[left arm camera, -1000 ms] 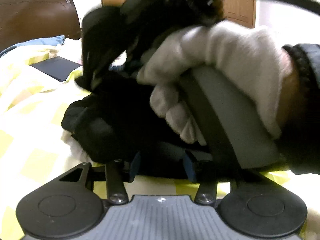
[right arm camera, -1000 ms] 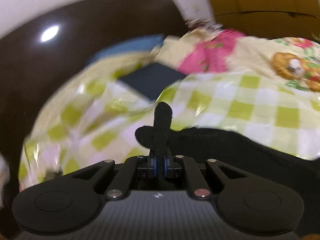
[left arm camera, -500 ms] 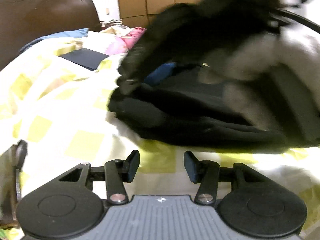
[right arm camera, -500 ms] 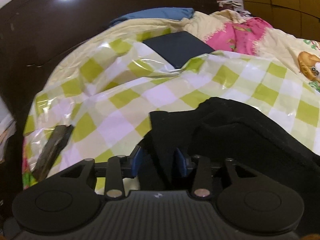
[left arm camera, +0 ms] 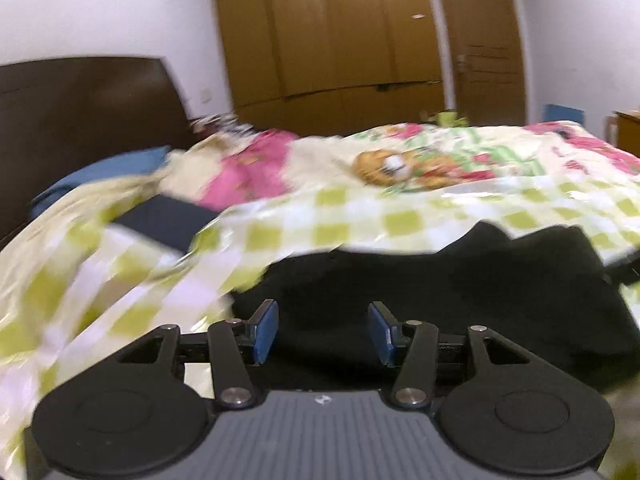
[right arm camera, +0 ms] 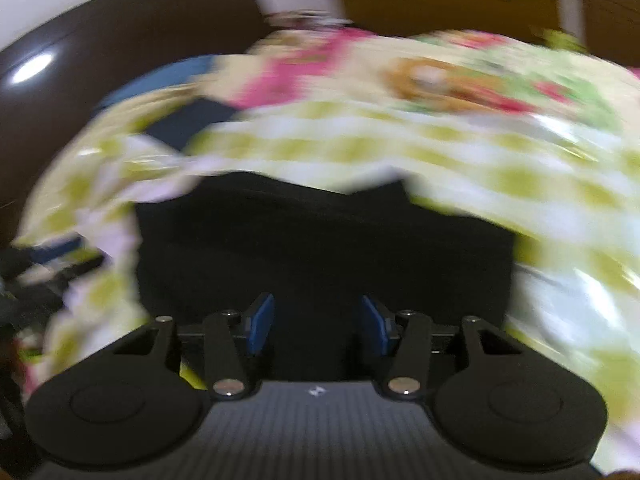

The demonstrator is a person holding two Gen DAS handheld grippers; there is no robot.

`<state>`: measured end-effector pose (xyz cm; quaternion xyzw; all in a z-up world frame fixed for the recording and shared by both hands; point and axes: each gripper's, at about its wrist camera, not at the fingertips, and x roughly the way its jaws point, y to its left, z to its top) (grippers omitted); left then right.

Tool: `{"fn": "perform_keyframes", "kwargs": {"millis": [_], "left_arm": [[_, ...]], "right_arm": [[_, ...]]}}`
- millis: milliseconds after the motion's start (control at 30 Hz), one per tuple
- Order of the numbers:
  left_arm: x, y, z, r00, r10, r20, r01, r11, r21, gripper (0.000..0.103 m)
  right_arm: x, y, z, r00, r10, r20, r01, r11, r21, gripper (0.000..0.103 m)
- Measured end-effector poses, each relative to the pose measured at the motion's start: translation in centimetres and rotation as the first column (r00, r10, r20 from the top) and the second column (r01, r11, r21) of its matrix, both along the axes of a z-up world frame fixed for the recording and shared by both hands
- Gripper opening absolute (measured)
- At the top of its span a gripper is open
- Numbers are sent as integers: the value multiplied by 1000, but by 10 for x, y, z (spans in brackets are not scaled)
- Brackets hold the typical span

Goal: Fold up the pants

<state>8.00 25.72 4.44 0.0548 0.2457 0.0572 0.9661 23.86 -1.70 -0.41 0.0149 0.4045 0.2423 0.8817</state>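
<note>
The black pants lie as a folded, roughly rectangular bundle on the green-and-white checked sheet of the bed. In the right wrist view the pants fill the middle. My left gripper is open and empty, just above the near edge of the bundle. My right gripper is open and empty too, over the near edge of the pants. Both views are blurred by motion.
A dark blue flat object lies on the sheet at the left. A floral quilt and a blue pillow lie beyond. A brown headboard stands at the left, wooden wardrobes behind.
My right gripper has let go of the pants fold and opened. Both grippers have pulled back from the bundle. The right hand no longer shows in the left wrist view.
</note>
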Motion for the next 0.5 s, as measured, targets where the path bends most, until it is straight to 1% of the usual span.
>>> {"fn": "perform_keyframes", "kwargs": {"millis": [67, 100, 167, 233, 267, 300, 367, 433, 467, 500], "left_arm": [[26, -7, -8, 999, -40, -18, 39, 999, -33, 63], [39, -10, -13, 998, -47, -33, 46, 999, -28, 63], [57, -19, -29, 994, -39, -100, 41, 999, 17, 63], [71, -19, -53, 978, -9, -209, 20, 998, 52, 63], [71, -16, -60, 973, -10, -232, 21, 999, 45, 64], [70, -14, -64, 971, -7, -239, 16, 999, 38, 64], [67, -14, -61, 970, 5, -242, 5, 999, 39, 65], [68, -18, -56, 969, 13, -249, 1, 998, 56, 66], [69, -19, -56, 967, 15, -255, 2, 998, 67, 66], [73, -20, -58, 965, 17, -263, 5, 997, 81, 67]], "right_arm": [[5, -33, -11, 995, -92, -44, 93, 995, 28, 51], [8, -44, -17, 990, -123, -74, 126, 991, 50, 52], [14, -57, -28, 982, -149, -114, 160, 982, 95, 52], [21, -65, -38, 978, -136, -161, 164, 971, 176, 53], [24, -67, -43, 976, -120, -181, 159, 962, 220, 53], [29, -68, -49, 975, -101, -199, 153, 951, 268, 56], [37, -67, -61, 969, -56, -239, 143, 920, 365, 58], [43, -65, -70, 967, -26, -253, 139, 886, 443, 65], [47, -63, -75, 967, -7, -253, 130, 870, 475, 73], [49, -62, -79, 965, 0, -262, 136, 856, 499, 75]]}}
